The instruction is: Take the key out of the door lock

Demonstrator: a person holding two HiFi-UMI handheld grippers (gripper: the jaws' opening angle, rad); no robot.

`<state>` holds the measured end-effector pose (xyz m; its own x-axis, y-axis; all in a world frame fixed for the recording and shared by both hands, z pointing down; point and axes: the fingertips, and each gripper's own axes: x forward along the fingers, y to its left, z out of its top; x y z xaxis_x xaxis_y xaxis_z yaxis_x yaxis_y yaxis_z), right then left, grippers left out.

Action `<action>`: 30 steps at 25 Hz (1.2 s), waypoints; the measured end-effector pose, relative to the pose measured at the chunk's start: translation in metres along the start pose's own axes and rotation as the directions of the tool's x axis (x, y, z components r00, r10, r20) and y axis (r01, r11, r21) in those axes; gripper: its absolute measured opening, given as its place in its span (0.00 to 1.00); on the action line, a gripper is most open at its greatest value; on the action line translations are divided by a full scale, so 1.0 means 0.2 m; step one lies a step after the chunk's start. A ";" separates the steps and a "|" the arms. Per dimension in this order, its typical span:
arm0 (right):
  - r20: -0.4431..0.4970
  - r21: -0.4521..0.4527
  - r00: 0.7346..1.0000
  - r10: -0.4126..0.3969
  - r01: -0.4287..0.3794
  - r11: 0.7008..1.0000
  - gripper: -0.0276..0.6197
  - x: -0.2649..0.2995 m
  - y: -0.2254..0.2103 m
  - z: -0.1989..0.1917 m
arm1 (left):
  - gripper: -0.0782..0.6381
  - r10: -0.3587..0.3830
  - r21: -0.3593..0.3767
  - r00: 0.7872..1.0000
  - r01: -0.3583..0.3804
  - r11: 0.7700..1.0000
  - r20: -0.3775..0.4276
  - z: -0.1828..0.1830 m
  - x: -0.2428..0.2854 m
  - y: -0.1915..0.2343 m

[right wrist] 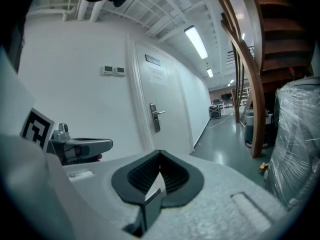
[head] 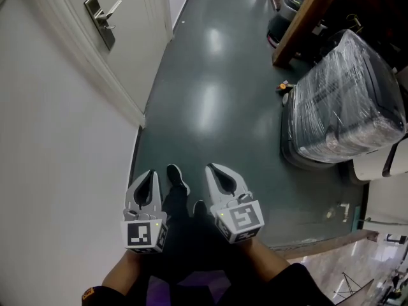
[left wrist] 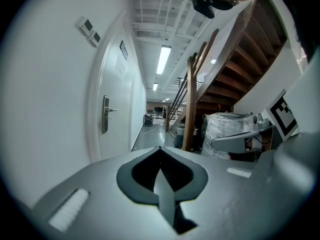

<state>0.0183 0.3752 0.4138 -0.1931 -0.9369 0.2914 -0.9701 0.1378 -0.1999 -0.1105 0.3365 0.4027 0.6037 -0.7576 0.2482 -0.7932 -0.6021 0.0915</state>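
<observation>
Facing the door lock (head: 100,19), both closed jaws sit well short.

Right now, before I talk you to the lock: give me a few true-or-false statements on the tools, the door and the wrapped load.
1. The left tool and right tool are both shut and empty. True.
2. The left tool touches the door handle. False: it is well short of the door handle, over the floor.
3. The door is on the person's left. True.
4. The wrapped load leans on the door. False: it stands across the corridor, on the right, by the wooden stair.
</observation>
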 end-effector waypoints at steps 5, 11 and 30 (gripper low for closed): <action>-0.003 -0.024 1.000 -0.030 0.030 0.999 0.03 0.15 -0.10 0.04 | 0.13 -0.034 -0.030 0.999 0.034 0.999 -0.001 0.05 0.26 0.07; -0.029 -0.053 0.997 -0.069 0.067 0.996 0.03 0.43 -0.23 0.17 | 0.13 -0.082 -0.041 0.996 0.083 0.996 0.025 0.19 0.64 0.19; 0.019 -0.153 1.000 -0.004 0.007 0.988 0.03 1.45 -0.28 0.72 | 0.13 0.033 -0.050 0.990 -0.026 0.998 0.135 0.57 1.21 0.87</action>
<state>0.0380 0.0500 0.3738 -0.1865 -0.9433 0.2746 -0.9824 0.1790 -0.0526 -0.0937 0.0187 0.3688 0.5826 -0.8041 0.1184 -0.8118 -0.5685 0.1333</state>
